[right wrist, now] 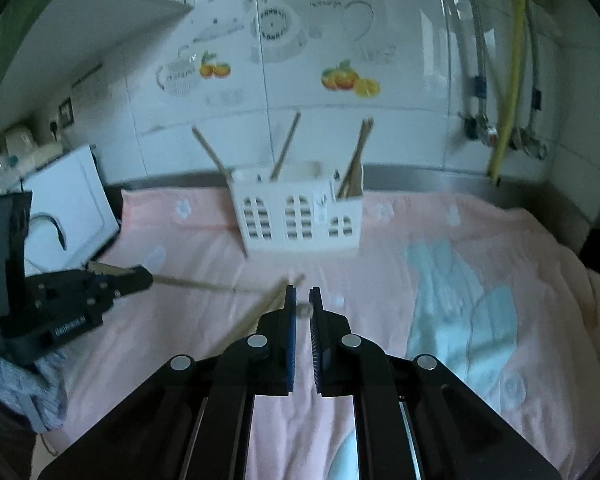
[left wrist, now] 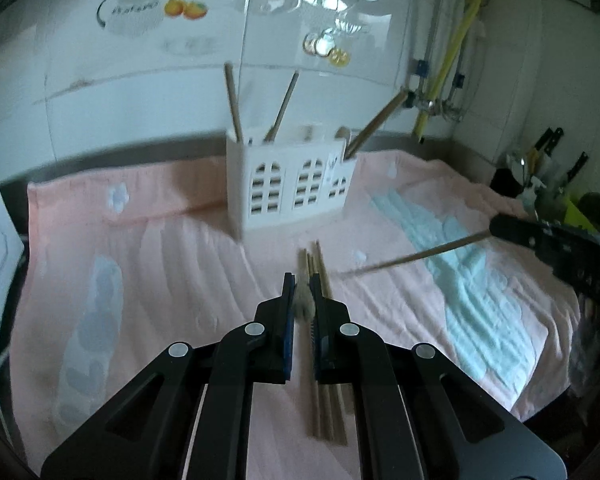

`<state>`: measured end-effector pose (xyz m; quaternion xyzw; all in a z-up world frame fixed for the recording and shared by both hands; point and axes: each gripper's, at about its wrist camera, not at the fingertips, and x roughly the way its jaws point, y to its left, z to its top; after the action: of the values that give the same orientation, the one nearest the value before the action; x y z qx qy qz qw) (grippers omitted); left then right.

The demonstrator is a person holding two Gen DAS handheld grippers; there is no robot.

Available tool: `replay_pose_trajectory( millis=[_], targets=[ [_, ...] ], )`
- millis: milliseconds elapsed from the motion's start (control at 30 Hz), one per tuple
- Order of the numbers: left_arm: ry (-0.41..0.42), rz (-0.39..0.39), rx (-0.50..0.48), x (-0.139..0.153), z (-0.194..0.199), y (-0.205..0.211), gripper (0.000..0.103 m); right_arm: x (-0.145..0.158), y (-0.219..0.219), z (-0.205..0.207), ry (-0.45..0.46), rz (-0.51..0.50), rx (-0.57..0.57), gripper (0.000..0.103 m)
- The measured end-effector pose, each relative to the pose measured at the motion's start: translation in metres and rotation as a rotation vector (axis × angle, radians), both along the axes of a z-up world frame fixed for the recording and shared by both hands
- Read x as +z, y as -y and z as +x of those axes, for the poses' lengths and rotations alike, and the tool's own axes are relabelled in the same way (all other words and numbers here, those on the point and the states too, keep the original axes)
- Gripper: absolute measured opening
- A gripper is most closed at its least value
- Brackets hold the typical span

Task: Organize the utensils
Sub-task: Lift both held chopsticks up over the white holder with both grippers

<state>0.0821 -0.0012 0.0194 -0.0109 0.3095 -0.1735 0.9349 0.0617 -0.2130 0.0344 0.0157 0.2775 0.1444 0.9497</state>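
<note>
both your left gripper (left wrist: 304,300) and right gripper (right wrist: 303,308) each pinch a thin, light, stiff wooden chopstick (left wrist: 412,257) near its end above the pink towel (left wrist: 180,260), so hold firmly, since it can pivot.

My left hand-held gripper (left wrist: 303,300) hangs low over a bundle of chopsticks (left wrist: 320,264) lying on the pink towel (left wrist: 172,264), its jaws narrowly parted around one blurred stick end. Farther off stands the white house-shaped holder (left wrist: 290,184) with three chopsticks upright inside. At right, my right hand-held gripper (left wrist: 500,228) pinches one chopstick (left wrist: 416,257).
</note>
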Motion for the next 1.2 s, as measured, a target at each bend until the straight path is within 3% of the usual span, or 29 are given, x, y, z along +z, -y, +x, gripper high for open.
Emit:
replay_pose_trajectory(
  millis=[400, 733, 933, 1200],
  targets=[
    [0.084, 0.003, -0.018, 0.066, 0.033, 0.01, 0.006, 0.093, 0.017, 0.058, 0.058, 0.022, 0.057, 0.006],
    [0.22, 0.026, 0.005, 0.137, 0.058, 0.011, 0.006, 0.154, 0.015, 0.113, 0.126, 0.022, 0.052, 0.006],
    [0.245, 0.05, 0.057, 0.156, 0.088, 0.006, 0.006, 0.165, 0.012, 0.144, 0.162, -0.011, -0.001, 0.006],
    [0.183, 0.078, 0.083, 0.135, 0.125, 0.006, 0.006, 0.141, 0.009, 0.183, 0.109, -0.013, -0.018, 0.006]
  ],
)
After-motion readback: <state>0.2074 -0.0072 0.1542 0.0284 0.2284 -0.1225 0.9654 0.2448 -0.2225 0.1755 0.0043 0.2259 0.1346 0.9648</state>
